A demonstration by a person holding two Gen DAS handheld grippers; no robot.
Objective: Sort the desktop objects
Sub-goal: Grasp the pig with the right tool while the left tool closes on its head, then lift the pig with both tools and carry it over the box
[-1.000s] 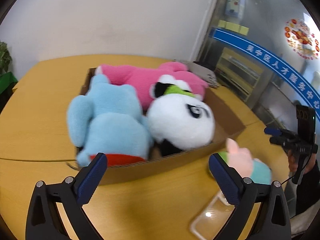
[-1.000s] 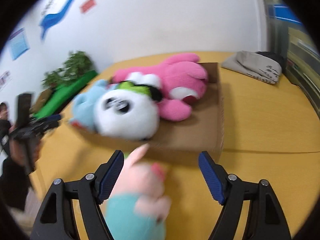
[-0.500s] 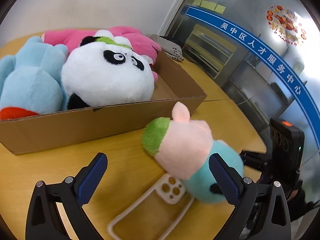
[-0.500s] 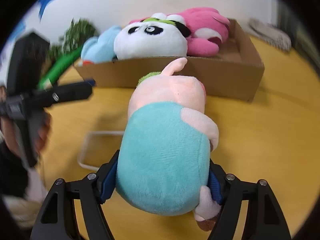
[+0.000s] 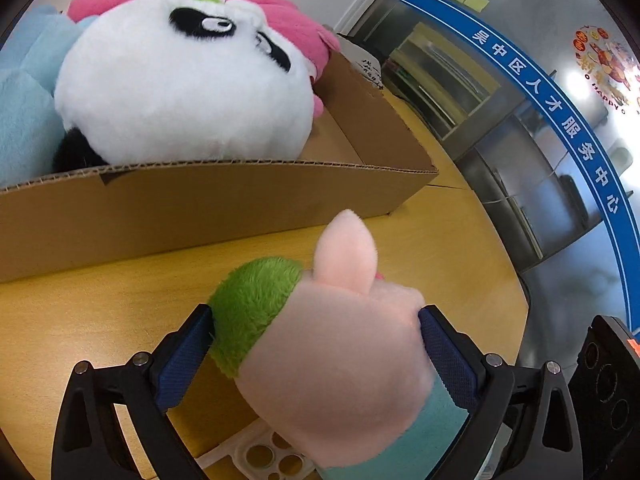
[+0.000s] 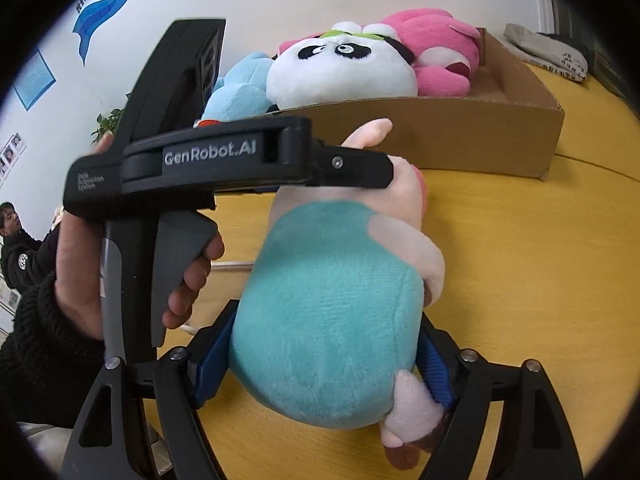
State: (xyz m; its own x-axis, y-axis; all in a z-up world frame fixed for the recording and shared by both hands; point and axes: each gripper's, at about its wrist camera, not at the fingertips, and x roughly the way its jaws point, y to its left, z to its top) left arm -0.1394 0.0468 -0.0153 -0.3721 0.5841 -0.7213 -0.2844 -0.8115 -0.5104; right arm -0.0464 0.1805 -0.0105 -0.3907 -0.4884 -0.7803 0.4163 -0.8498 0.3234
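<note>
A plush pig with a teal body (image 6: pixel 328 320), pink head (image 5: pixel 344 344) and green patch lies on the yellow table in front of the cardboard box (image 5: pixel 240 200). My left gripper (image 5: pixel 316 356) is open and straddles the pig's head, its blue pads touching both sides. My right gripper (image 6: pixel 324 368) is open at full width around the teal body, pads against it. In the right wrist view a hand holds the left gripper (image 6: pixel 376 170), which reaches the head from the left. The box (image 6: pixel 460 136) holds a panda (image 5: pixel 180 80), a pink plush (image 6: pixel 436 52) and a blue plush (image 6: pixel 240 92).
A clear phone case (image 5: pixel 260 456) lies on the table under the pig's head. A grey folded cloth (image 6: pixel 548 50) lies beyond the box. The right gripper's black body (image 5: pixel 608 392) shows at the lower right. A person (image 6: pixel 12 240) stands far off on the left.
Both grippers have closed in on the pig. The left came from facing the box to straddling the head, and the right moved around the body. Neither jaw width has changed.
</note>
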